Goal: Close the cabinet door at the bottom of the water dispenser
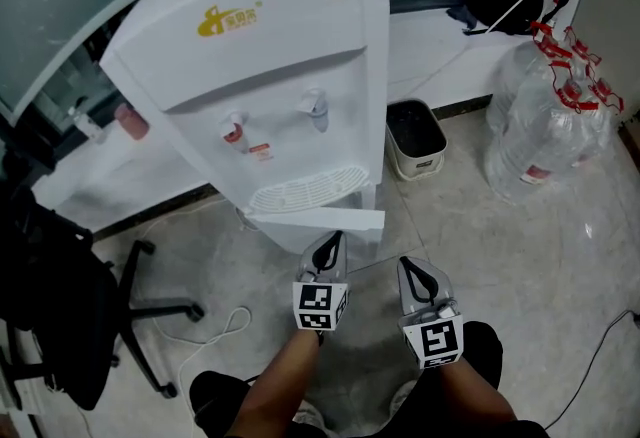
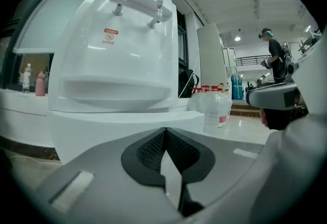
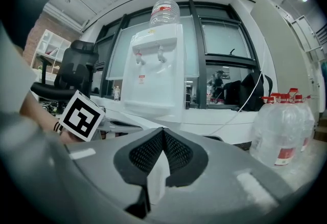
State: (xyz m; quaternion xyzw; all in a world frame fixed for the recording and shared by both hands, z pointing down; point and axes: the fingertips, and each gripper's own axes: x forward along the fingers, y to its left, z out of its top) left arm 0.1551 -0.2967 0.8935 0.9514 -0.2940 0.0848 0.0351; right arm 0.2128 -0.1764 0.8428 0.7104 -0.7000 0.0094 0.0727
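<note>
The white water dispenser (image 1: 265,66) stands ahead of me, with a red tap and a grey tap above its drip grille. Its bottom cabinet door (image 1: 318,220) is swung out toward me and shows as a white slab edge. My left gripper (image 1: 327,246) is shut and empty, its tip right at that door edge. In the left gripper view the door (image 2: 127,128) fills the space just past the left gripper (image 2: 164,132). My right gripper (image 1: 413,274) is shut and empty, a little right of the door and farther back. The right gripper view shows the right gripper (image 3: 162,131) and the dispenser (image 3: 156,74) farther off.
A small black-lined bin (image 1: 415,138) sits right of the dispenser. Several large water bottles (image 1: 550,126) in plastic wrap stand at the far right. A black office chair (image 1: 60,316) is at the left, with a white cable (image 1: 220,331) on the tiled floor.
</note>
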